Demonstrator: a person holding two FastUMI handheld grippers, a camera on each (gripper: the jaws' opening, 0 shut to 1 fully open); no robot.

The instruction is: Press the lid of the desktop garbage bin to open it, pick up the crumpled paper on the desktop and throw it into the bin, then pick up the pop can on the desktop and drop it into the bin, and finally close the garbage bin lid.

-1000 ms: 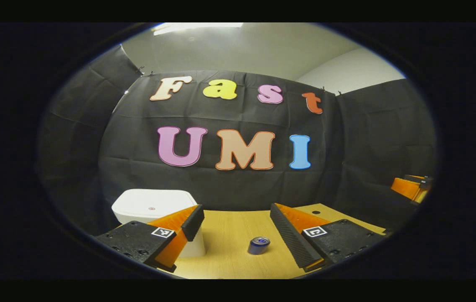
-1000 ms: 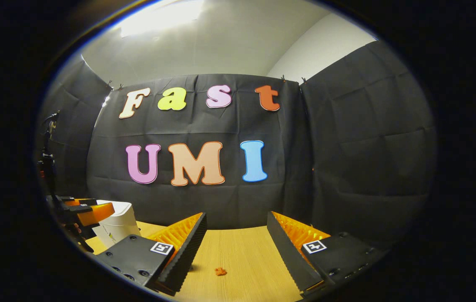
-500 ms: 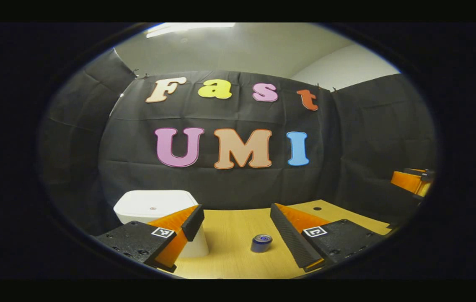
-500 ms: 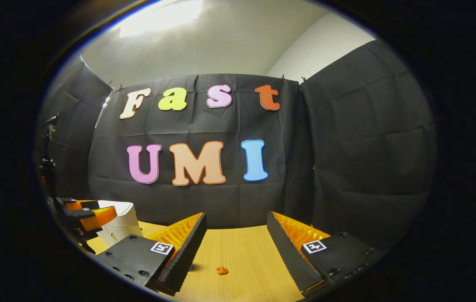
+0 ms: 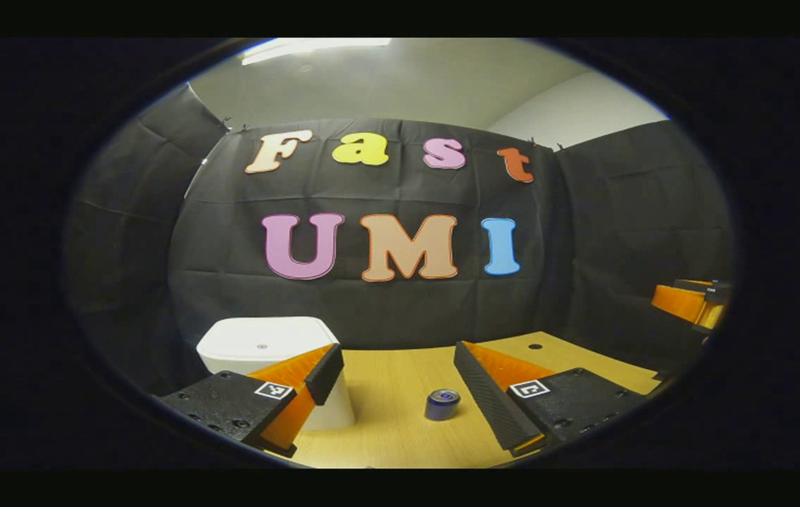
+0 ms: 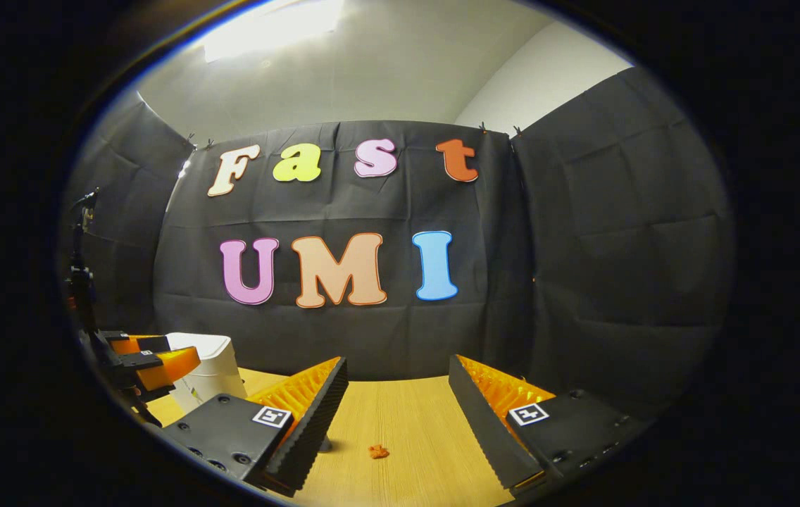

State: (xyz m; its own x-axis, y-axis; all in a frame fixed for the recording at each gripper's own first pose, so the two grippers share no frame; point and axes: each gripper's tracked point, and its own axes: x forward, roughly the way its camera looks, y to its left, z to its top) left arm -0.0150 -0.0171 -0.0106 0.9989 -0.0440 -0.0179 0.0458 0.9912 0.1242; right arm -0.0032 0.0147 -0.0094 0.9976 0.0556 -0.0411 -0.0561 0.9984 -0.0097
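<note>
Both pairs of fingers stand spread wide and hold nothing. In the left gripper view the left gripper (image 5: 393, 377) hovers above the near edge of the table (image 5: 386, 433), with the white bin (image 5: 263, 345) to its far left. One of its fingers (image 5: 322, 370) overlaps the bin's right corner in the picture, though whether it touches it I cannot tell. The bin's lid (image 5: 259, 338) lies flat and shut, so nothing of the inside shows and it looks not yet pressed.

The can (image 5: 442, 404) stands upright on the table between the left gripper's fingers and a little beyond them, closer to the right-hand one, its long axis vertical. It sits to the right of the bin and apart from it.

In the right gripper view the right gripper (image 6: 396, 394) hangs over the table further right, and a small orange crumpled scrap (image 6: 377, 451), likely the paper, lies on the wood ahead between its fingers.

By my judgement the opening step comes first. The left gripper is the nearer one to the bin, which lies to its left and slightly ahead, so a short shift left and a push down on the lid is what the coming move turns on. The right gripper is better placed for the paper.
</note>
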